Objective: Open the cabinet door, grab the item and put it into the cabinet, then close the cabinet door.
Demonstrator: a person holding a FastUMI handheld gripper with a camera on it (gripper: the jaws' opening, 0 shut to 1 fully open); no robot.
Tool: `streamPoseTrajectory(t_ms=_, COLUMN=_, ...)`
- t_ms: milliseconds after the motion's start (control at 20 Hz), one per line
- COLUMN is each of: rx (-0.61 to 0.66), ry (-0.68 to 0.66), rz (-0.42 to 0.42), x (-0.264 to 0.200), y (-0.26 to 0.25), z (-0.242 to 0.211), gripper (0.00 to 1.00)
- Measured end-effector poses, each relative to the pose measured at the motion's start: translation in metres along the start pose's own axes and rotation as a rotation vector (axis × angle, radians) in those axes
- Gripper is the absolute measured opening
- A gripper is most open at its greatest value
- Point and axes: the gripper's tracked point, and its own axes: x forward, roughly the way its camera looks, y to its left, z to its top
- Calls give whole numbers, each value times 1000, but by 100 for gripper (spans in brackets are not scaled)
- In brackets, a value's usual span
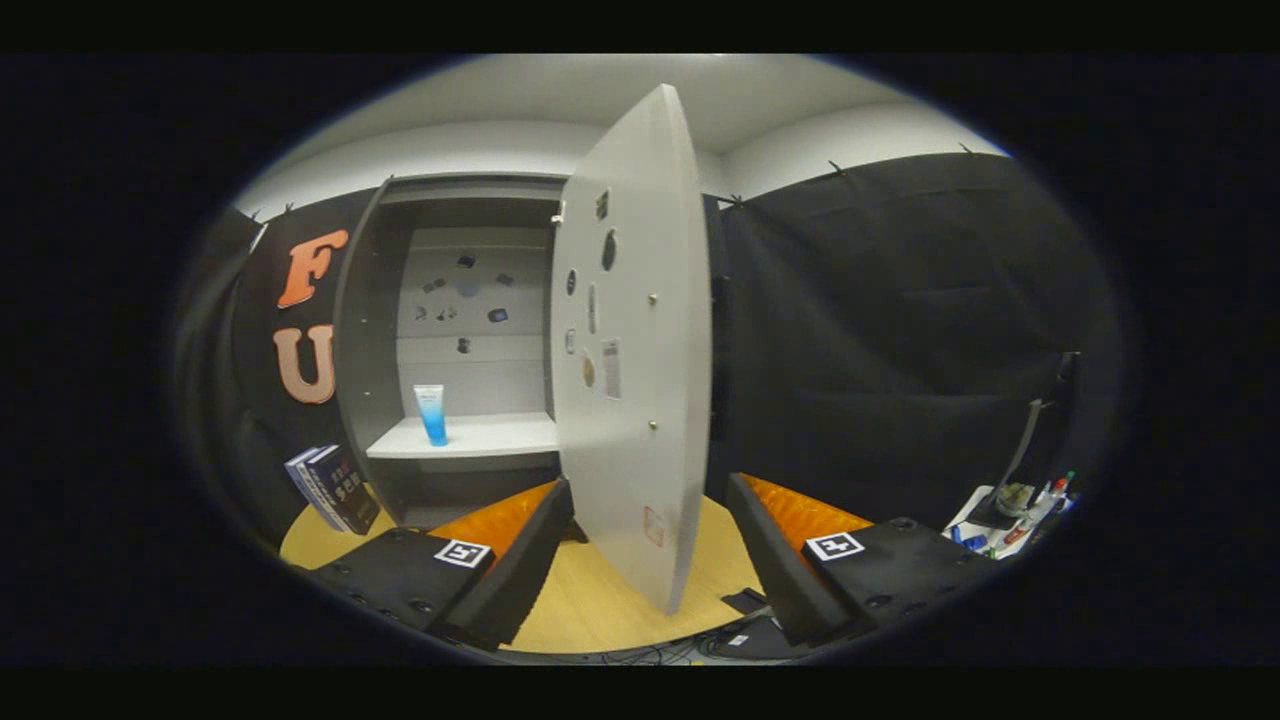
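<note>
Black cloth walls your booth around a pale wooden worktop (600,600). In the gripper view, the grey cabinet (365,330) stands open, its flat grey door (640,350) swung out between your claw (650,525) fingers, which are spread wide and hold nothing. The blue-and-white tube (431,414) stands upright on the cabinet's white shelf (500,435). Two dark books (335,488) lean left of the cabinet.

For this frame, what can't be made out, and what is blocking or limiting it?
- Right part of the cabinet interior: hidden by the open door.
- Stickers on the back wall: too small.
- Tube label: too small.
- Clutter beyond the gripper: cut off, blurred.
- Jaws are apart, astride the door edge; contact unclear.
</note>
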Motion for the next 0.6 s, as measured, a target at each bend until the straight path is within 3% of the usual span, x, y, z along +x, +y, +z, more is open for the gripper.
streamPoseTrajectory(t_ms=300, rx=23, ry=18, rz=-29, x=12, y=-66, z=-15, gripper=100)
streamPoseTrajectory(t_ms=600, rx=24, ry=71, rz=6, x=48, y=-75, z=-41, gripper=98)
